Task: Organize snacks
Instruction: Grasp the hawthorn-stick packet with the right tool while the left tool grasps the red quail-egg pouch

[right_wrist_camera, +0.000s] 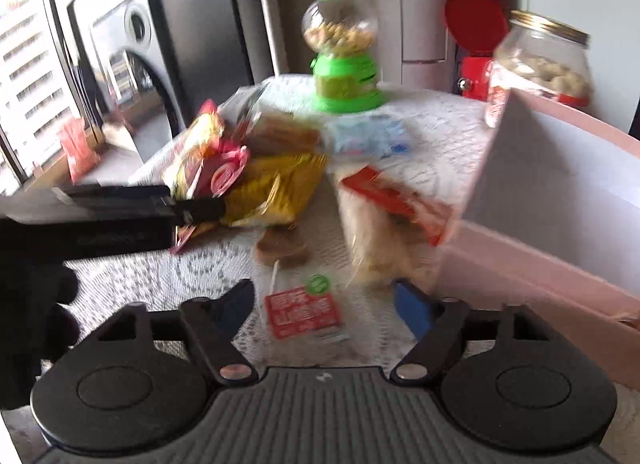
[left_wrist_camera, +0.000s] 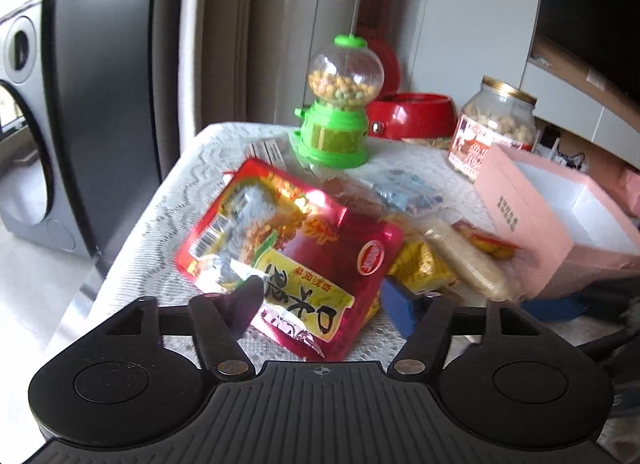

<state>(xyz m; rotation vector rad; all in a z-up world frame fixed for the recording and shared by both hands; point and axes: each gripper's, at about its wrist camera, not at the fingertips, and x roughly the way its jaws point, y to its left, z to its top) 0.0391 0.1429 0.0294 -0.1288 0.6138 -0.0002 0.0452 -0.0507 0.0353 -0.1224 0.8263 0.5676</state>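
Gripping a large red and yellow snack packet, the left gripper holds it lifted and tilted above a table covered with a white lace cloth. Its two fingers press on the packet's lower edge from either side. More snacks lie heaped on the cloth: a yellow packet, a clear bag of pale crackers with a red label and a small blue-and-white packet. An open pink box with a white inside stands at the right edge, just beside the cracker bag. Behind the heap stand a green candy dispenser and a glass jar. The right gripper hangs over a small red-labelled packet, fingers spread, not touching it.
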